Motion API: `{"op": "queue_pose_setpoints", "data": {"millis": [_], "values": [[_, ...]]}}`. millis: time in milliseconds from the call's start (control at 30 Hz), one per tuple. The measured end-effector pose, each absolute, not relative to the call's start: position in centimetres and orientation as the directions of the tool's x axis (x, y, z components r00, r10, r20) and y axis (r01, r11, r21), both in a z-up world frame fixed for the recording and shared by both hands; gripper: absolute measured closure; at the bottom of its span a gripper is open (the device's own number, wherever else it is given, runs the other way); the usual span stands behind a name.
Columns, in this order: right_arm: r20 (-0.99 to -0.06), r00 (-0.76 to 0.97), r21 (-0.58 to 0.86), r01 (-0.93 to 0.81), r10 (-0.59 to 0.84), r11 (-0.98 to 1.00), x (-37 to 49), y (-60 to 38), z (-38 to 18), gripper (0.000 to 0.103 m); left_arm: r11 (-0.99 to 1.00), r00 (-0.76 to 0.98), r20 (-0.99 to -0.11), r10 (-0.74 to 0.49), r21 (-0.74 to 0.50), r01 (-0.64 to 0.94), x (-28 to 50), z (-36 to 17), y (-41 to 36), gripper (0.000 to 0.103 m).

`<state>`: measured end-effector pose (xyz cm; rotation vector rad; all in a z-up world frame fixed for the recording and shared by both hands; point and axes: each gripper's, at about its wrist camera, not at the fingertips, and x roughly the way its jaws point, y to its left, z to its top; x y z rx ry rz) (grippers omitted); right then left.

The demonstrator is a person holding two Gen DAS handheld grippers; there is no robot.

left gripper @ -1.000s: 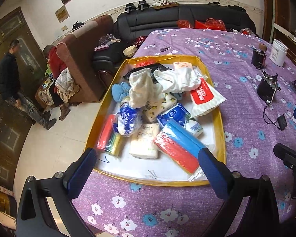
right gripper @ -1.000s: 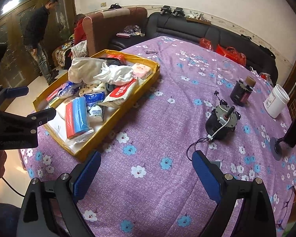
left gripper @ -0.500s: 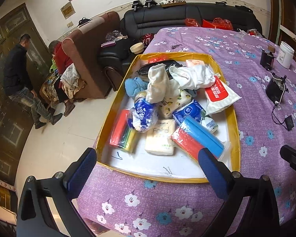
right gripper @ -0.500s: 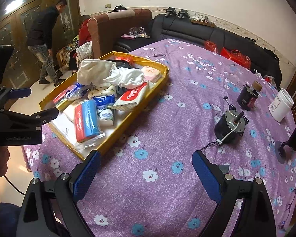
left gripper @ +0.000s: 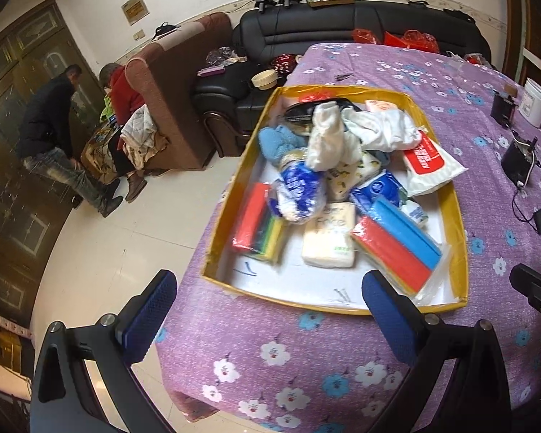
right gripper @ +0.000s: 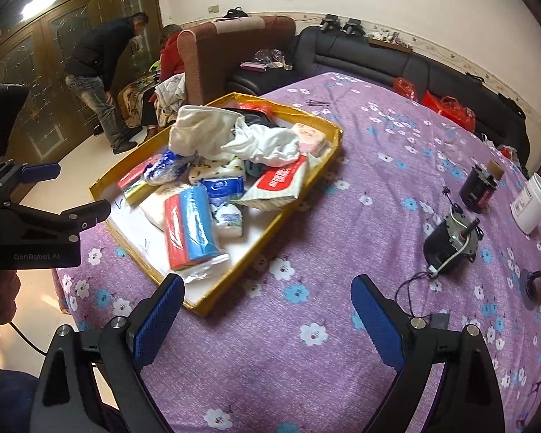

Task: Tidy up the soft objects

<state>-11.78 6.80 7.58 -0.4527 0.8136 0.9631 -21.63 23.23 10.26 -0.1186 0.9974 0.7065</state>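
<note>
left gripper (left gripper: 270, 296) jaws wide, empty, facing yellow tray (left gripper: 460, 216) | right gripper (right gripper: 267, 306) spread, empty, over tablecloth (right gripper: 360, 187) | soft goods heaped, unsorted; likely pre-grasp

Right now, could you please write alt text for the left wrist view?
An open left gripper hovers before a yellow tray heaped with tissue packs, sponges and white cloths on a purple floral tablecloth.

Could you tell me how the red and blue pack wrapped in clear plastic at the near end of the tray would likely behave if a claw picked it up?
The red and blue pack looks squashy, so it would probably give under the pads. Its glossy wrap may be slippery, and the loose plastic tail would likely flop. It probably weighs little.
</note>
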Motion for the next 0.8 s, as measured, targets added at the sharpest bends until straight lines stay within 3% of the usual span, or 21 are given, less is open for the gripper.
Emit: {"op": "queue_pose_setpoints", "data": {"millis": [800], "values": [[-0.746, 0.32, 0.007, -0.873, 0.584, 0.488, -12.2, 8.9, 9.4, 0.007, 0.767, 0.358, -0.793, 0.493, 0.201, -0.609, -23.0, 11.2, 24.2, 0.0]]}}
